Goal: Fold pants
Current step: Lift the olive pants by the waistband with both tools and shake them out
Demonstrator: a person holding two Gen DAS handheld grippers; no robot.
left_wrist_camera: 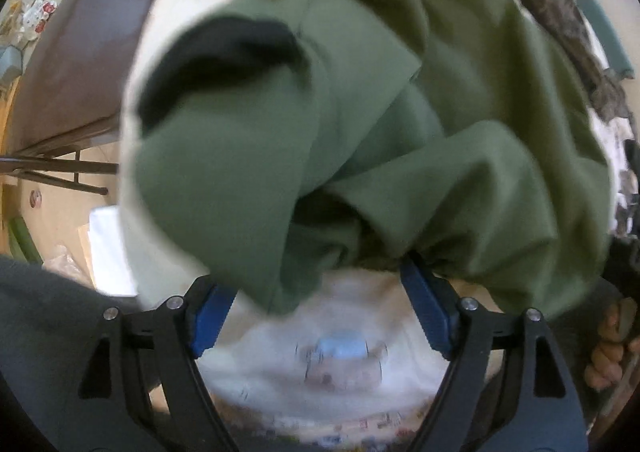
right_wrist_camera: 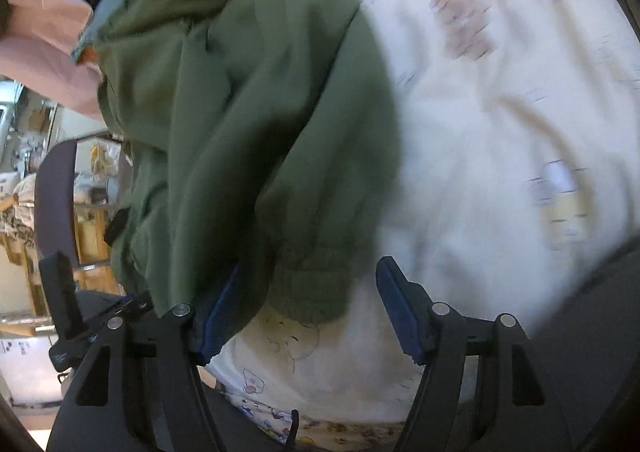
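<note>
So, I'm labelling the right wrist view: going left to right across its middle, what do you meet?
Pink cloth at the left edge → green pants → white printed sheet.

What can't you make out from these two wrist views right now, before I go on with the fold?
- Green pants: the far end is cut off by the top edge of the left wrist view; overall shape unclear under the bunched folds.
- Ribbed cuff: blurred in the right wrist view; contact with the right gripper pads can't be confirmed.
- Printed sheet: motifs smeared by motion blur.
- Left gripper: the pants hem overhangs its fingertips.
</note>
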